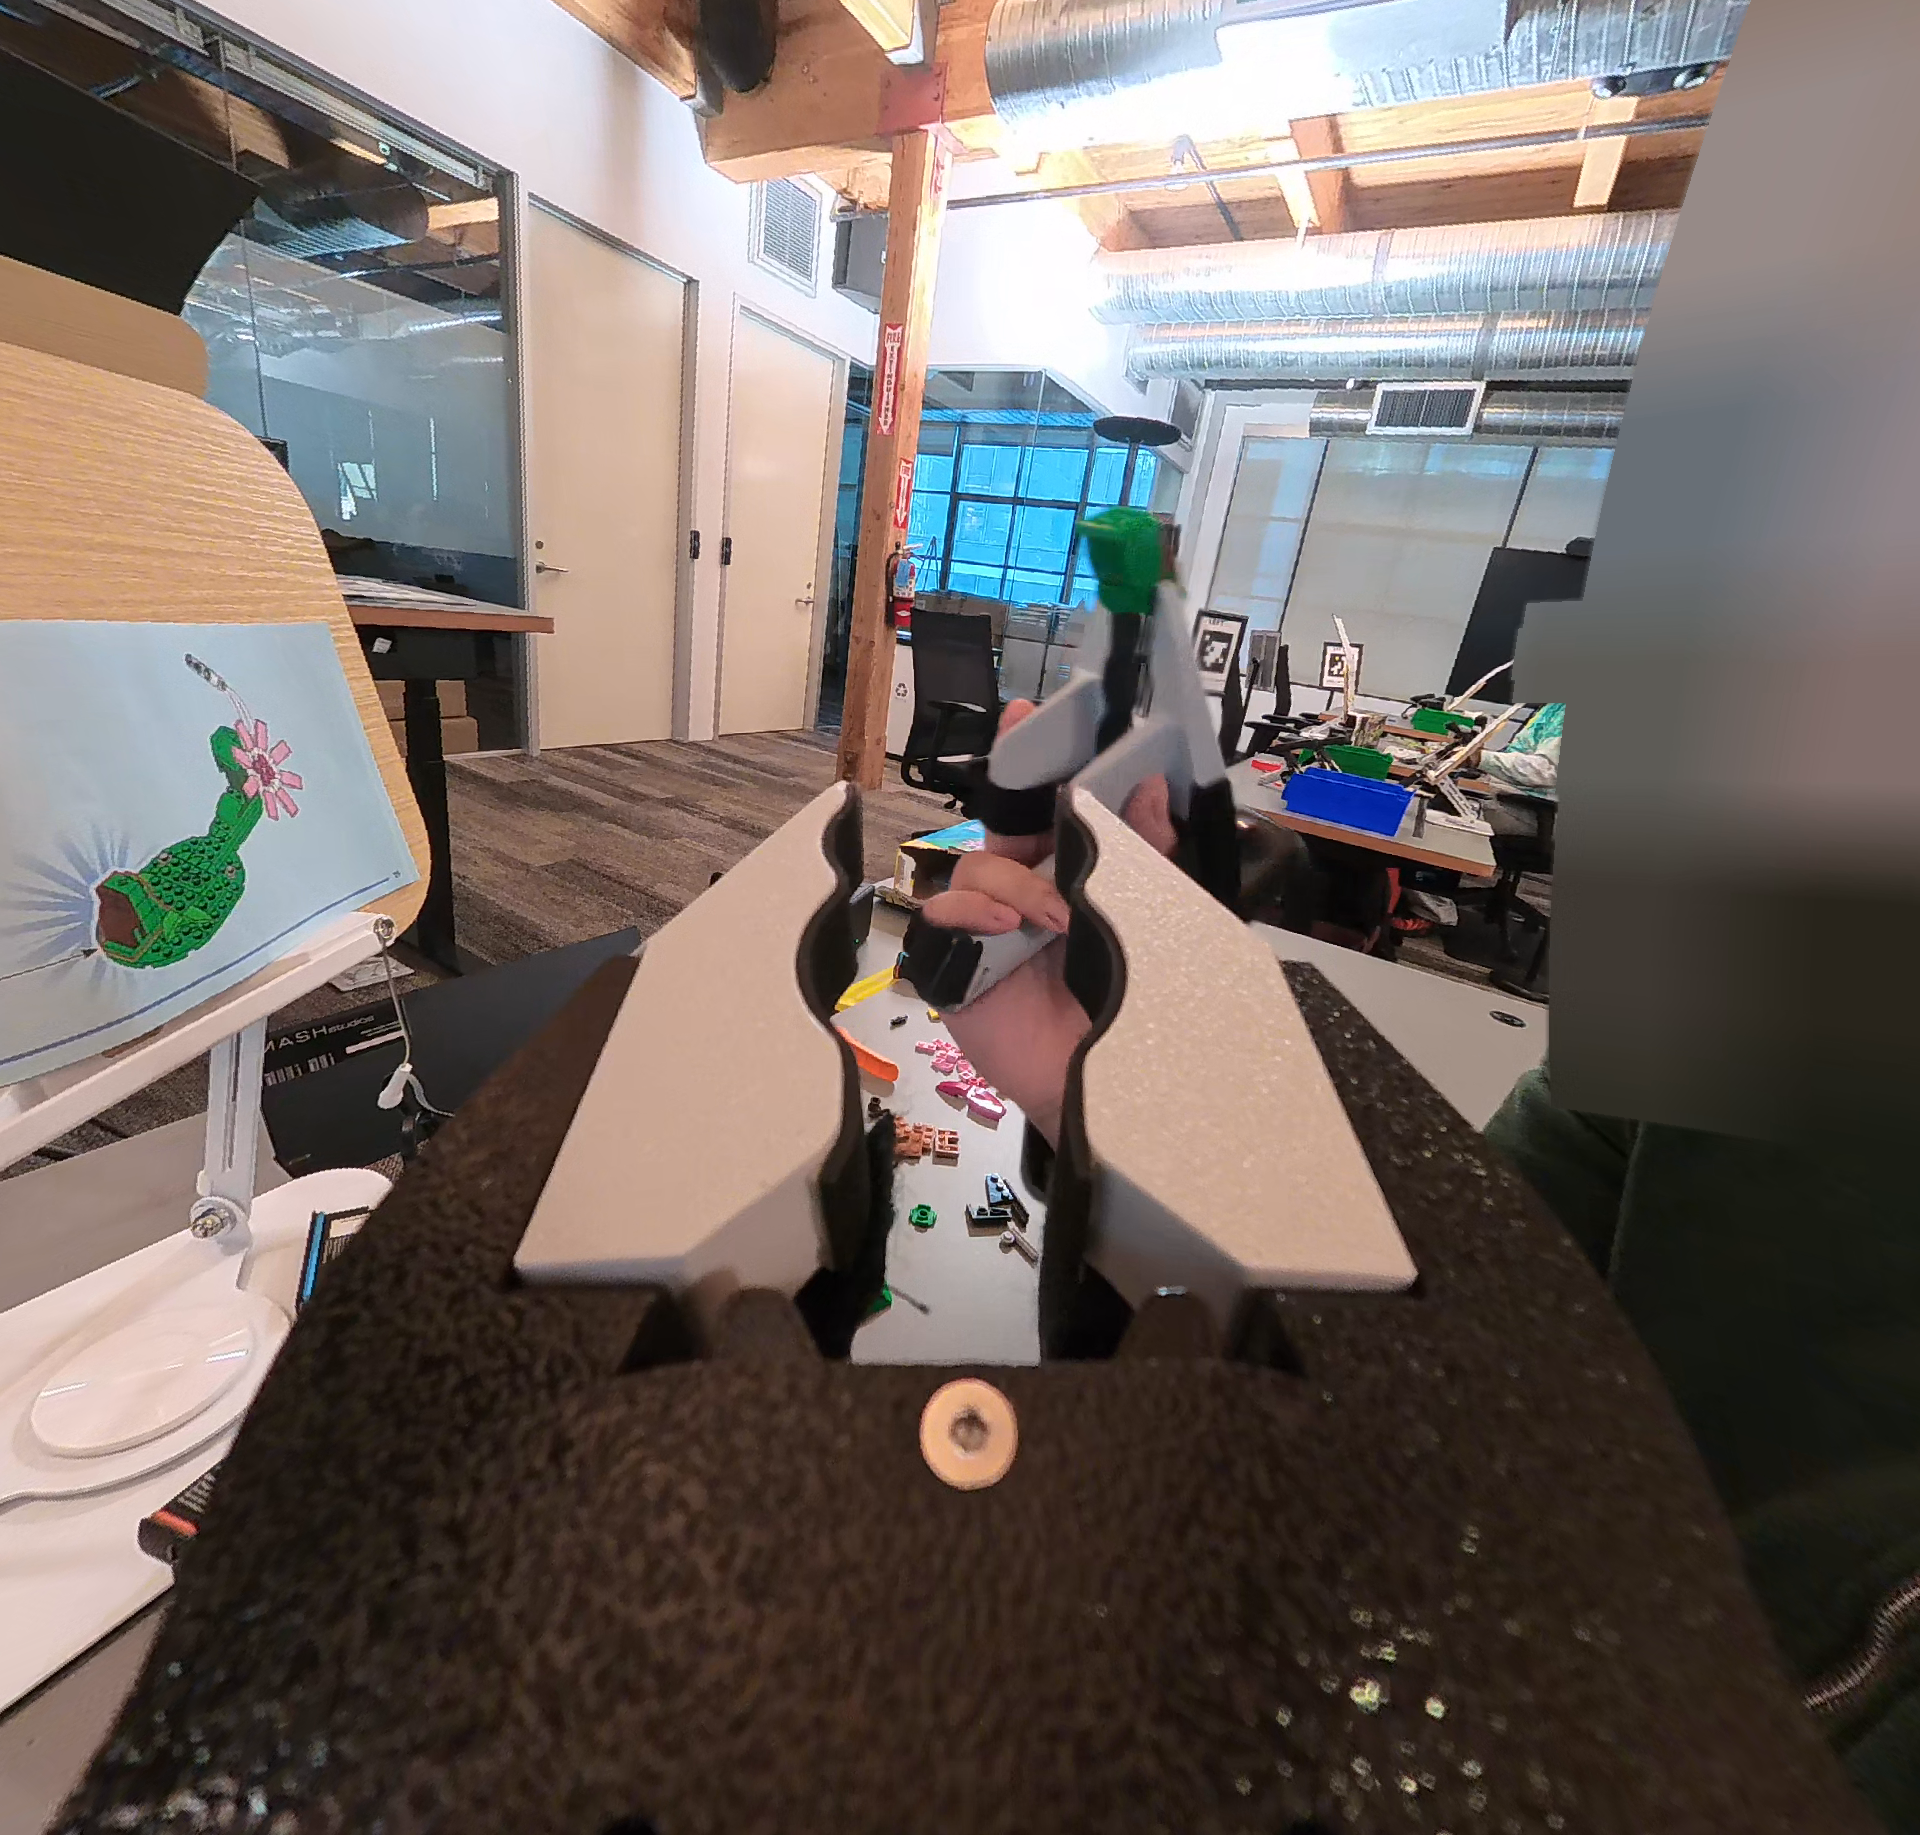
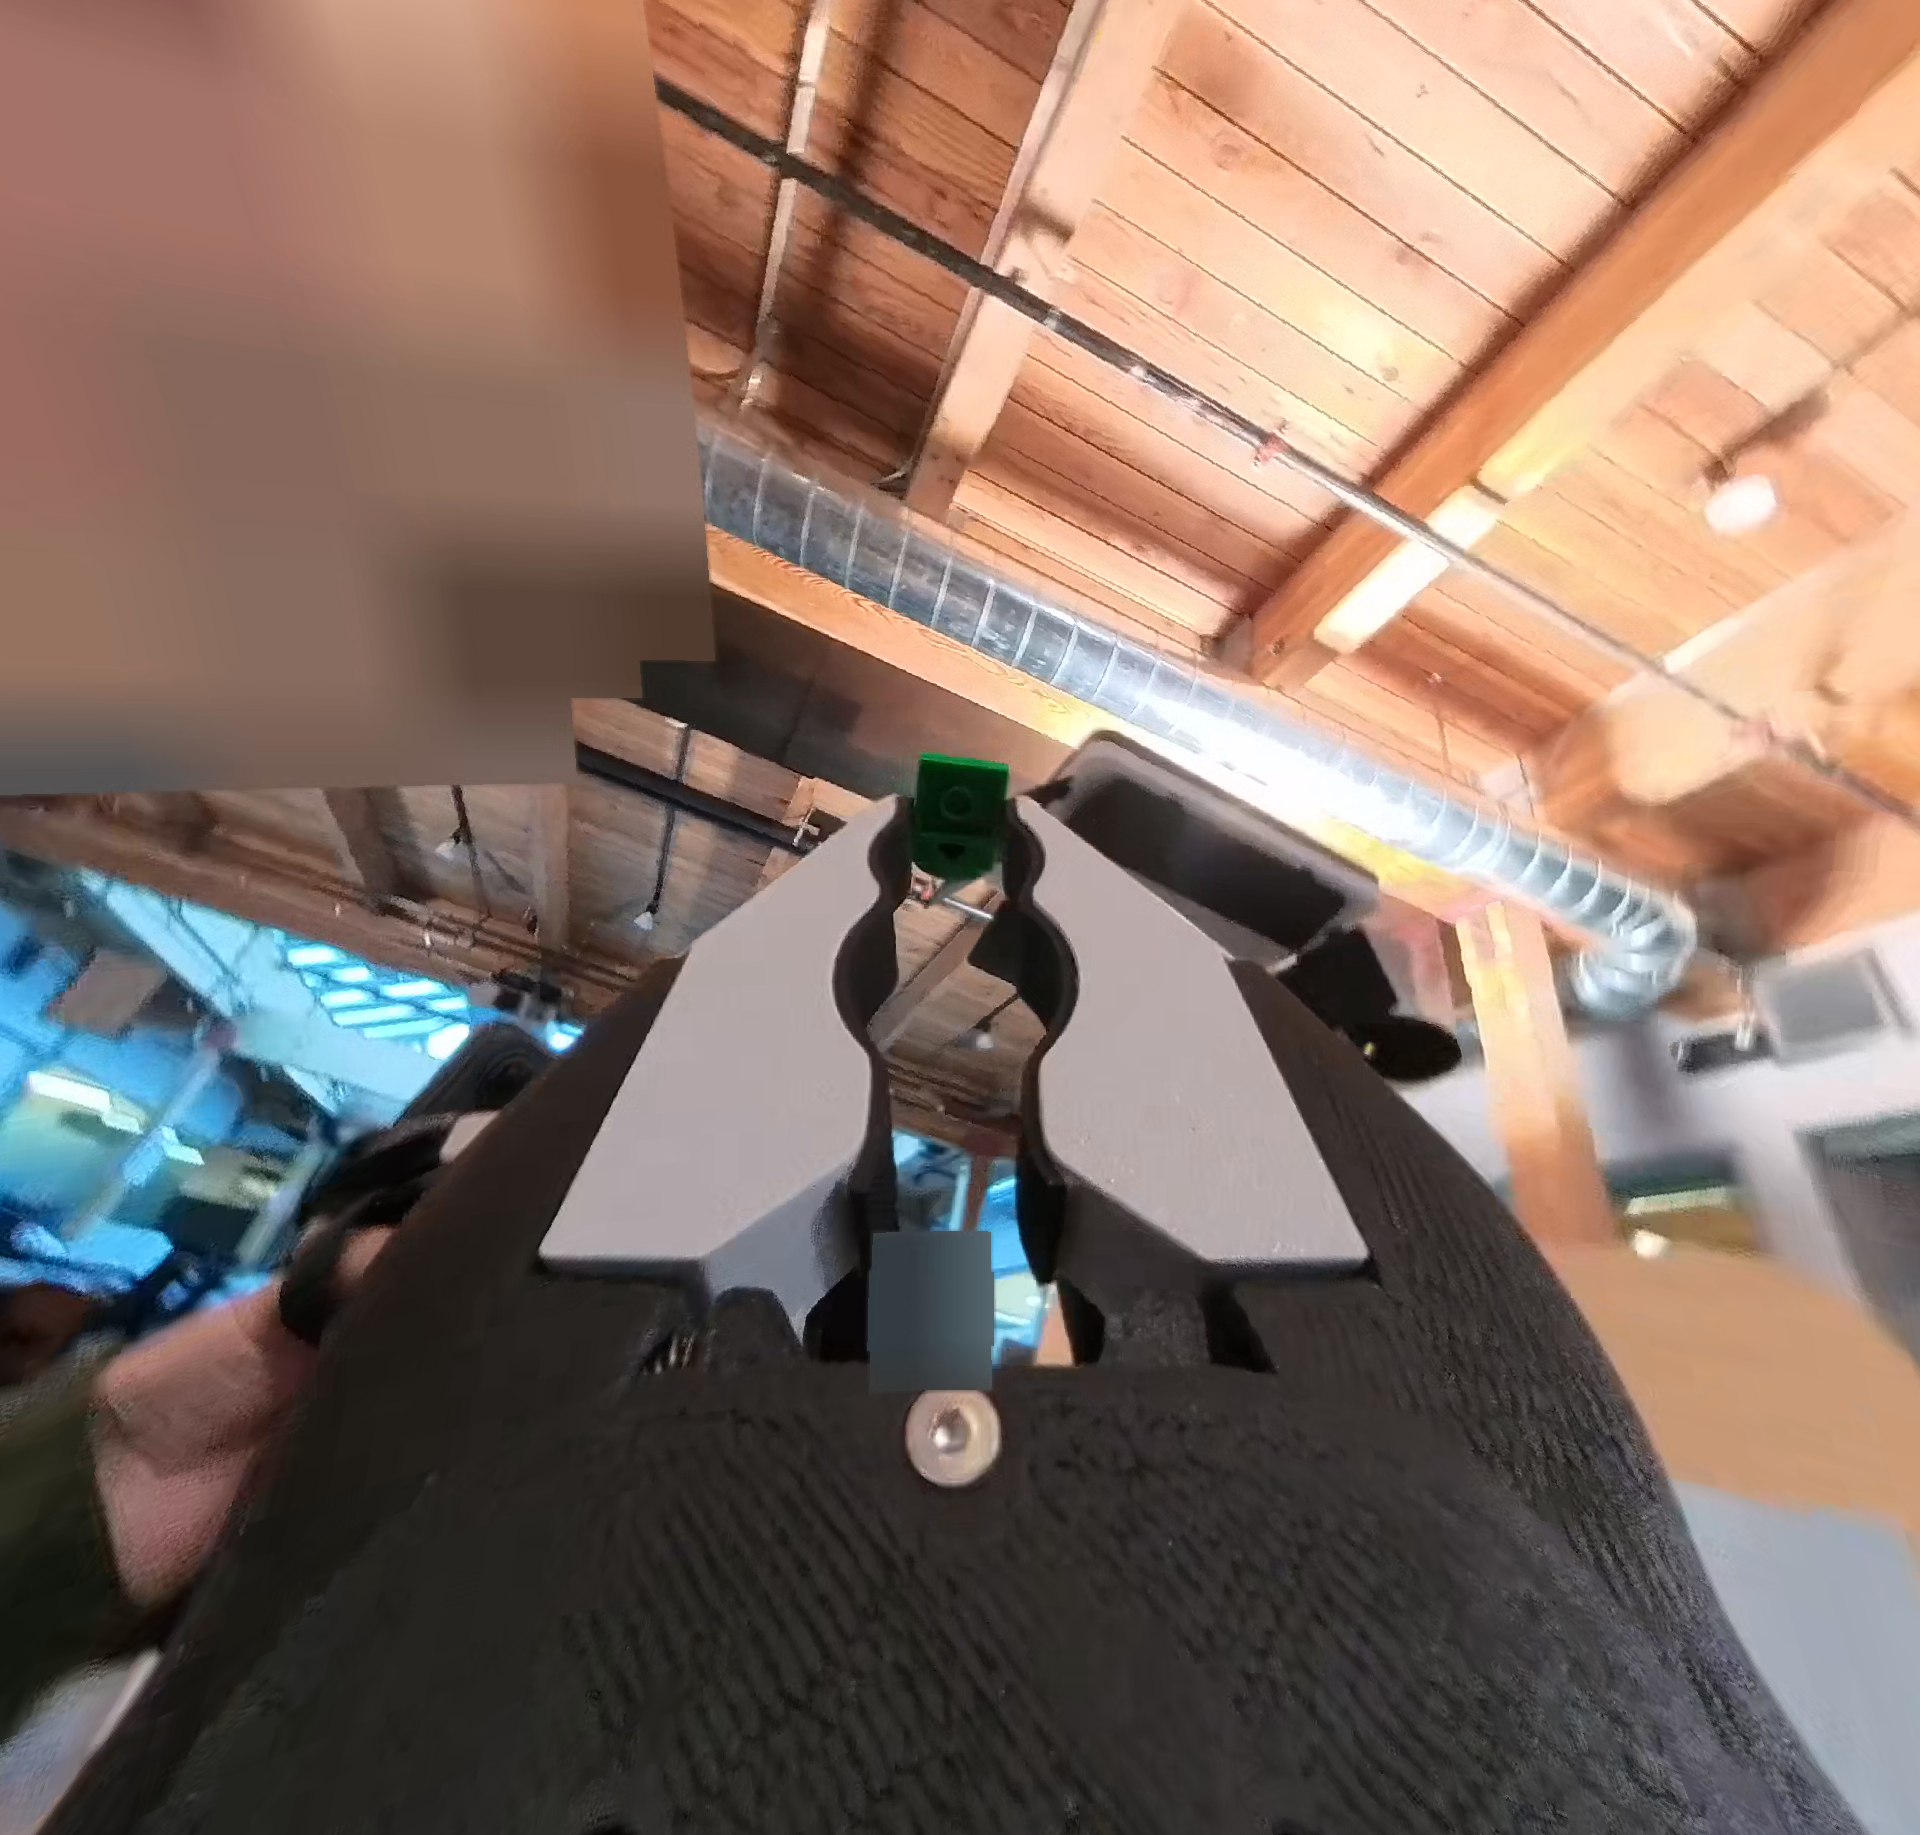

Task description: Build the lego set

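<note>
In the left wrist view my left gripper (image 1: 961, 809) is open and empty, held above the grey table (image 1: 966, 1307). Past its fingertips a hand holds my right gripper (image 1: 1127, 622) raised and pointing up, with a green Lego piece (image 1: 1122, 559) at its tip. In the right wrist view my right gripper (image 2: 956, 829) is shut on that small green piece (image 2: 958, 817), pinched between the fingertips, and points at the wooden ceiling. Loose pieces lie on the table below: pink ones (image 1: 966, 1073), brown ones (image 1: 930, 1141), a small green round one (image 1: 922, 1214) and dark grey ones (image 1: 997, 1203).
An instruction page (image 1: 177, 829) showing a green model with a pink flower leans on a white stand (image 1: 229, 1162) at the left. An orange piece (image 1: 873, 1058), a yellow piece (image 1: 862, 990) and a colourful box (image 1: 935, 855) lie farther back. Other desks with a blue bin (image 1: 1345, 798) stand behind.
</note>
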